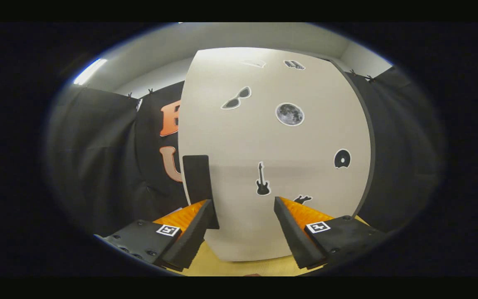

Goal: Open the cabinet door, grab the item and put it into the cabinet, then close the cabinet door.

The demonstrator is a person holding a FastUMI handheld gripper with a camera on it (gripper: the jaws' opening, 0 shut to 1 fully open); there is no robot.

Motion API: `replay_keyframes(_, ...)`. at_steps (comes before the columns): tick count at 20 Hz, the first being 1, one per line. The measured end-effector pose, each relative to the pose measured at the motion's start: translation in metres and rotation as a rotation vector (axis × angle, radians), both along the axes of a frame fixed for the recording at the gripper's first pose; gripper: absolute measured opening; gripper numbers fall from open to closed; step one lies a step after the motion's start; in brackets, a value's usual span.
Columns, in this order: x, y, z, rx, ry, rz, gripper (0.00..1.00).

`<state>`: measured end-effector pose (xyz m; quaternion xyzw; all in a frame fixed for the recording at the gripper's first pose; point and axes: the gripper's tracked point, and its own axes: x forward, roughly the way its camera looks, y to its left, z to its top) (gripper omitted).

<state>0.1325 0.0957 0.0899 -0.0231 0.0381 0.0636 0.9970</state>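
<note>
Now the fingers [244, 207] are spread wide, facing the closed cabinet door [276, 145], one tip by its dark handle [199, 187].

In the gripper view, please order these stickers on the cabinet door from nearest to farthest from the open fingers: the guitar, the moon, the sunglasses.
The gripper is open, its fingers facing the closed cabinet door.
1. Guitar sticker: low on the door, just ahead of the gap between the fingers.
2. Moon sticker: higher up, right of the guitar.
3. Sunglasses sticker: highest, upper left of the moon.

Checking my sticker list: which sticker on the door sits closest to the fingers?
The small dark sticker just above one finger; guitar sits higher.
</note>
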Motion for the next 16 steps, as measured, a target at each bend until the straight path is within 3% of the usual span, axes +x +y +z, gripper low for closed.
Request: replay_keyframes(16, 0.015, 0.004, -0.007, 0.001, 0.019, -0.018, 0.96)
